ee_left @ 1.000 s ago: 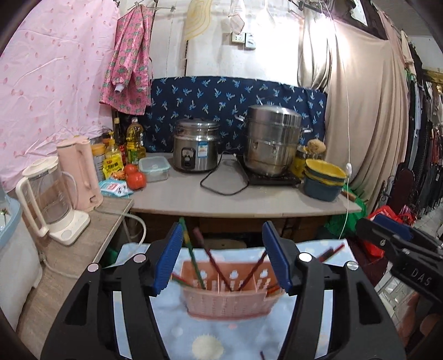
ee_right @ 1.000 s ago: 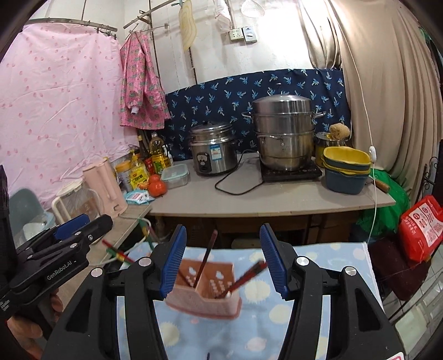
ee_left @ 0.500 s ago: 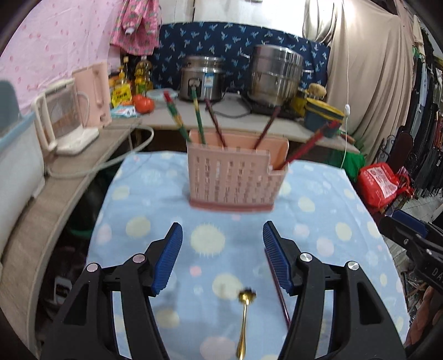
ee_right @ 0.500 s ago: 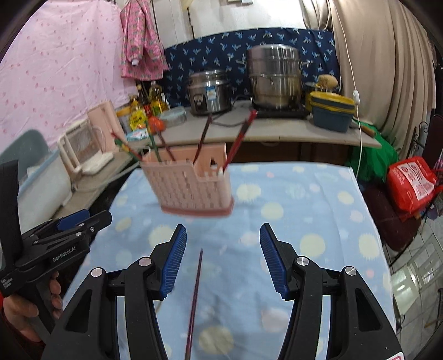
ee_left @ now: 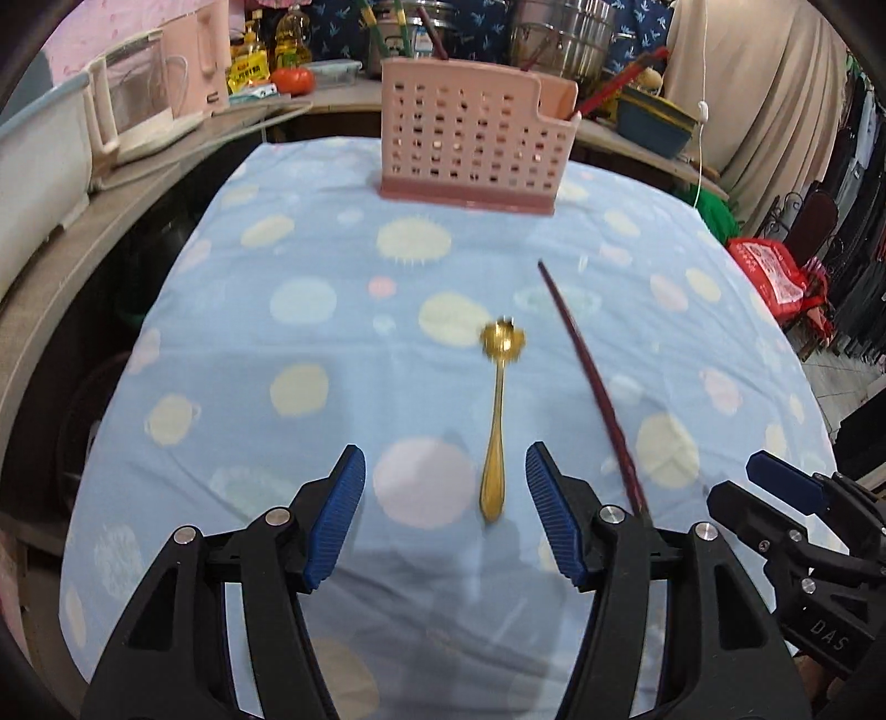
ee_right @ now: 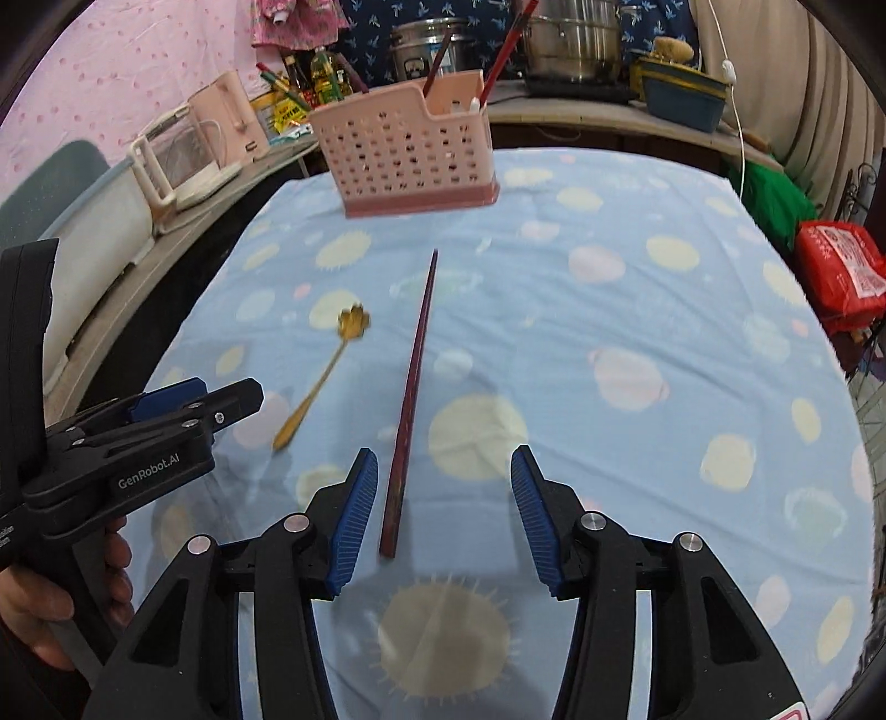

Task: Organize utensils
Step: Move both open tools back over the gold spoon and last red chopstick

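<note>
Gold spoon (ee_left: 496, 411) between left tool (ee_left: 444, 515), hand (ee_right: 50, 603) right-view only

a steel pot (ee_right: 573, 47), rice cooker (ee_right: 423, 41), tomato (ee_left: 293, 80) and pink kettle (ee_right: 235, 119) line the counter (ee_right: 609, 119)

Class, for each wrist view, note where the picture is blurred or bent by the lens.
Left wrist view: the gold spoon is motion-smeared and the table edges bow outward. Right wrist view: the pink basket is sharper, with dark rounded corners.
</note>
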The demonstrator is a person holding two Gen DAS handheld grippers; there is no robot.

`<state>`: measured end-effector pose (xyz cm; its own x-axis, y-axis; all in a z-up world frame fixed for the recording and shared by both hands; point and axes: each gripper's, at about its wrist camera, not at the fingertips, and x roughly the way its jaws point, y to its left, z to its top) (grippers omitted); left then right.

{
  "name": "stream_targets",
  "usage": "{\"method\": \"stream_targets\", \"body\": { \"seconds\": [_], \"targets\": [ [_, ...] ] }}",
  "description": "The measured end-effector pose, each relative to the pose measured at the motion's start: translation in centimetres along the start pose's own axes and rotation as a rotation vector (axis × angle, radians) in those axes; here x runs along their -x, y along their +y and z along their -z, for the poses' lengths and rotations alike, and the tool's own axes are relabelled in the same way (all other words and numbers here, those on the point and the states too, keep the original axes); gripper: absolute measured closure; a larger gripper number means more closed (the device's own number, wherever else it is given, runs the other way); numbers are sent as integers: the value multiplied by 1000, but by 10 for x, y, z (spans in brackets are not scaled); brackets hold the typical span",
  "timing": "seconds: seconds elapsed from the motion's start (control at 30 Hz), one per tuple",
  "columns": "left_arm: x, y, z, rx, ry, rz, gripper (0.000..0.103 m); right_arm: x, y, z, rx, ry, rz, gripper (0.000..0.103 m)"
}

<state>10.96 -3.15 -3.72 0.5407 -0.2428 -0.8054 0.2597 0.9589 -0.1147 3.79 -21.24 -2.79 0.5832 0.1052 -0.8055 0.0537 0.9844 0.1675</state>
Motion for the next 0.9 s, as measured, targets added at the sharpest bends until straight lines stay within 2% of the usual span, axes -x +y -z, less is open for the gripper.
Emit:
{"method": "stream_targets", "body": {
  "seconds": [0.33, 0.9],
  "targets": [
    [-1, -1, 28, 1, 43, -9, 46, -3, 4, 21, -16, 37, -12, 55],
    [-2, 5, 44, 10, 52, -4, 44, -13, 12, 39, -12, 54, 2, 55]
  ]
}}
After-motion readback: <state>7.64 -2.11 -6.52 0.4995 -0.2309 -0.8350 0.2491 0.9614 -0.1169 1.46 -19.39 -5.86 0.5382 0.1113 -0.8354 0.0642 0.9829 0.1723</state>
